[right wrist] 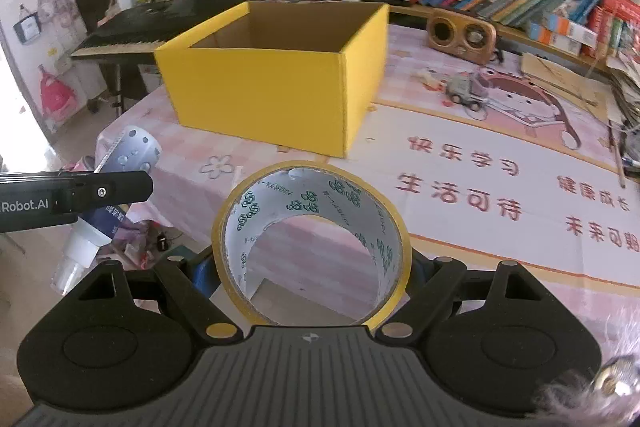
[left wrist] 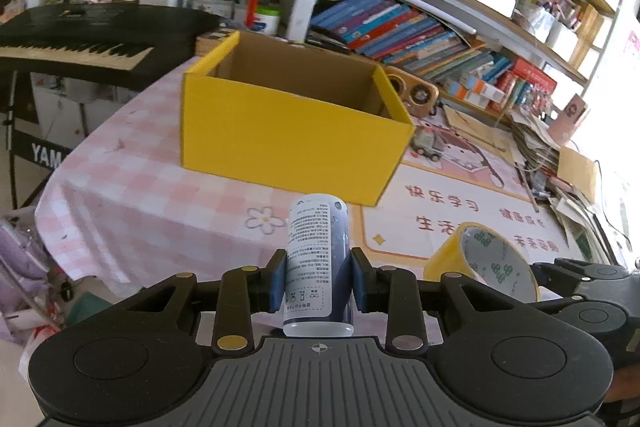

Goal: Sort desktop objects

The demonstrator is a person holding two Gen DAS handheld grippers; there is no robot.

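Long shelves [left wrist: 460, 27] are packed with books behind the tabletop [left wrist: 140, 195], which is covered by a pink checked cloth. A black keyboard [left wrist: 80, 39] is seen beside it. Bright light is let in at the right.

White-blue bottle [left wrist: 318, 263] held cap-down, yellow tape roll [right wrist: 316, 247] held, open yellow box [left wrist: 288, 123] on table

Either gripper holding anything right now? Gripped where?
Left gripper clamps the spray bottle across its body, cap toward the camera. Right gripper holds the yellow tape roll by its outer rim.

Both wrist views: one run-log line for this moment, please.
left gripper: shut on spray bottle | right gripper: shut on tape roll | yellow box: ahead, open
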